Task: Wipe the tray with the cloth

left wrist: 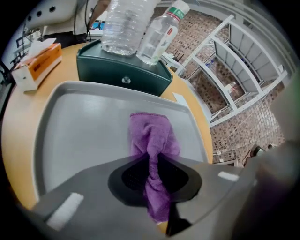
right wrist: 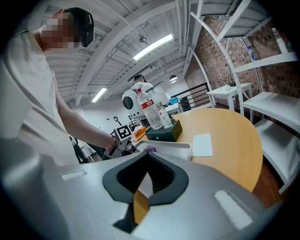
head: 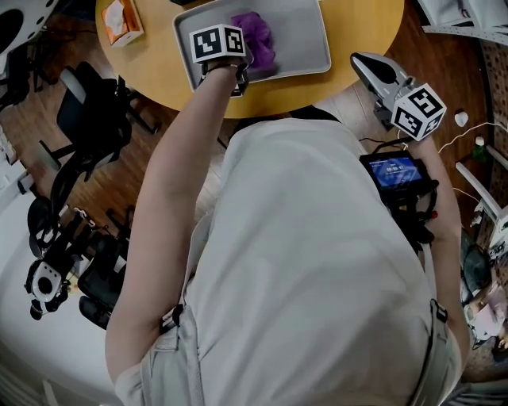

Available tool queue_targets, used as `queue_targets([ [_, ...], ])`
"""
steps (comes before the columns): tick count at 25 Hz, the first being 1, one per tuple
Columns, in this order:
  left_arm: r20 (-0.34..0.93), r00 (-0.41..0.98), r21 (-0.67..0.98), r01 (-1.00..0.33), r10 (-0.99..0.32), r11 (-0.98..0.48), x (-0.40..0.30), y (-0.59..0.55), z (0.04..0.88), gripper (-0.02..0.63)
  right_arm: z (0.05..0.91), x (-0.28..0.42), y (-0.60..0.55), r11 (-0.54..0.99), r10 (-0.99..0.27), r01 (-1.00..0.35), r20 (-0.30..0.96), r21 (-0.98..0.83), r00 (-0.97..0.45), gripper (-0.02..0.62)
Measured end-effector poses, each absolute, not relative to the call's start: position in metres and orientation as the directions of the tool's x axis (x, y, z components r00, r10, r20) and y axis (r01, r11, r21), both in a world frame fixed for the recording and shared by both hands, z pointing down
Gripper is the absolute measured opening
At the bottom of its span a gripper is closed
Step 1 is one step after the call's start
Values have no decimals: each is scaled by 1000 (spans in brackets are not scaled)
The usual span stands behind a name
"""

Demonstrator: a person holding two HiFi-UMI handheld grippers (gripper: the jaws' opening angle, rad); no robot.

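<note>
The grey tray (head: 305,32) lies on the round wooden table, and the purple cloth (head: 254,36) rests on its floor. My left gripper (head: 238,63) reaches onto the tray from the near side. In the left gripper view my left gripper (left wrist: 152,161) is shut on the purple cloth (left wrist: 152,136), which bunches between the pads and spreads forward over the tray (left wrist: 70,126). My right gripper (head: 361,60) hovers off the table's near right edge, away from the tray. In its own view my right gripper (right wrist: 147,161) is shut, nothing between its jaws; the tray (right wrist: 171,149) lies ahead.
A dark green box (left wrist: 124,70) carrying two clear bottles (left wrist: 124,23) stands just beyond the tray. An orange tissue box (head: 123,21) sits at the table's left. A white paper (right wrist: 202,144) lies right of the tray. Office chairs (head: 91,119) stand on the floor to the left.
</note>
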State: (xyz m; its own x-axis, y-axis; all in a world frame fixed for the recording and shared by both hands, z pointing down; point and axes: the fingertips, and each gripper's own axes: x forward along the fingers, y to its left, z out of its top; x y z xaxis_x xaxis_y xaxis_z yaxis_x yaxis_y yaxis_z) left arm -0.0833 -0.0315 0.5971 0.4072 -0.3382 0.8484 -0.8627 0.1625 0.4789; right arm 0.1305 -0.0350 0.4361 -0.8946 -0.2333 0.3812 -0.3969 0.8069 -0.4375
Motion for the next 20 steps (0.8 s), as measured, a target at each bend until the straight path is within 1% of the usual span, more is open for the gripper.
queue_targets([
  [7, 883, 323, 407, -889, -341, 212, -167, 3, 601, 52, 434, 99, -26, 824, -207, -367, 375, -432, -904, 2],
  [12, 909, 254, 337, -915, -330, 223, -212, 22, 603, 54, 431, 86, -21, 827, -209, -365, 368, -428, -906, 2],
  [15, 913, 242, 334, -907, -329, 257, -225, 27, 602, 54, 429, 85, -20, 824, -216, -371, 369, -427, -904, 2],
  [20, 916, 242, 336, -898, -319, 285, -223, 23, 603, 54, 429, 84, -19, 820, -228, -381, 367, -426, -902, 2],
])
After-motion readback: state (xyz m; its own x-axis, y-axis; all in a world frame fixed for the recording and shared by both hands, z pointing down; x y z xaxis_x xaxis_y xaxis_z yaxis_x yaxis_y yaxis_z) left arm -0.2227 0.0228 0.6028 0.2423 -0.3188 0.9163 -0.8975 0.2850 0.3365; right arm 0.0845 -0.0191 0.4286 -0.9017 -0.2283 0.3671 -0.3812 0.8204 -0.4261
